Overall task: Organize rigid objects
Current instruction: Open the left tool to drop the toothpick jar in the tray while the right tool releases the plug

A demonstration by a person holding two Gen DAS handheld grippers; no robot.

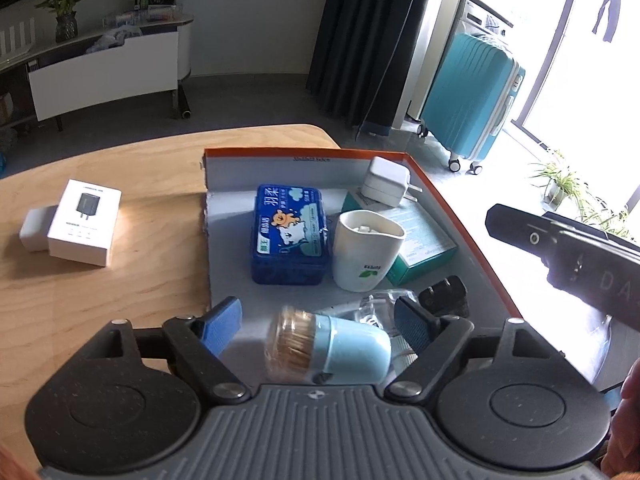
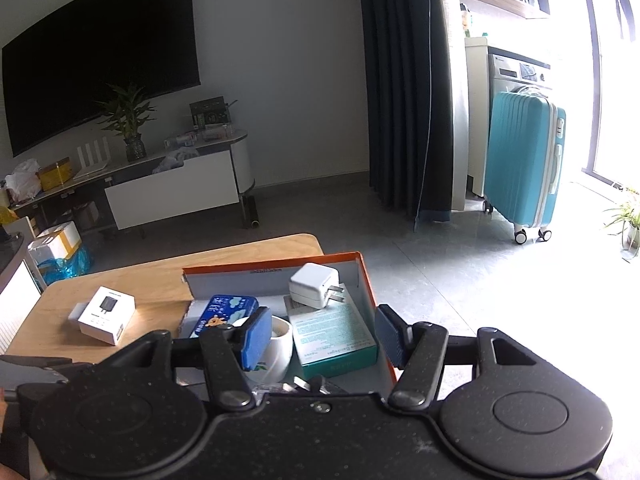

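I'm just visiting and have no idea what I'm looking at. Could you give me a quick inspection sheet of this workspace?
Surface: wooden table, with an orange-edged tray box on it.
Job's things: in the box, a blue tissue tin, a white cup, a teal carton, a white charger plug, a black plug and a toothpick jar on its side. Outside it, a white charger box.
Clutter: small white block touching the charger box.
Grippers: left gripper open around the jar, not touching; right gripper open, empty.
Cables: nothing seen.
Surroundings: teal suitcase, TV, dark curtain.
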